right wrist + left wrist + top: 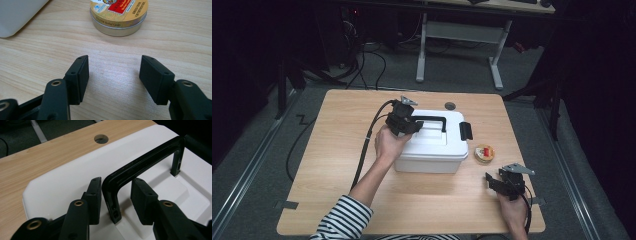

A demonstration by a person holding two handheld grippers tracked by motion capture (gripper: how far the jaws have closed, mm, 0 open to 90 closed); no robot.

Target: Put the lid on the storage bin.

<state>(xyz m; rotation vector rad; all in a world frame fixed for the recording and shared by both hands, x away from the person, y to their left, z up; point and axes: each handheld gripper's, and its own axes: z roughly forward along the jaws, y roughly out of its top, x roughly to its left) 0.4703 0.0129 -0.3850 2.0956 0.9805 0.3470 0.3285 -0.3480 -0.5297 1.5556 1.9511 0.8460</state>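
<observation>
Starting with the biggest thing: the wooden table (337,150) carried a white plastic box (432,150) near its middle, lid on, a black side latch (466,131) on its right end. You had the box's black carry handle (140,167) standing upright across the lid, and that was where you were working.

Your left gripper (116,192) sat over the left end of the lid, jaws either side of the handle's corner post. In the left gripper view one pad (95,195) lay right against the post while the other pad (143,200) stood off with a visible gap, so this was not yet a pinch: jaws at a middling spread, straddling the handle. I judged the step as closing on the handle to lift or shift the box.

Handling, as a guess: rigid shell, won't deform, probably light if empty, but the contents couldn't be seen. Smooth glossy plastic, so the walls would slip; the handle was the only sensible grab. Taking it at the corner rather than mid-bar could let the box tip, so you might have wanted to slide towards the centre.

Your right gripper (113,75) rested low over bare table at the near right, jaws apart, holding nothing. Just ahead of it sat a small round candy tin (118,17), lid on, untouched, close to the box's right end.

Smallest: a round cable hole (101,139) in the tabletop behind the box.
</observation>
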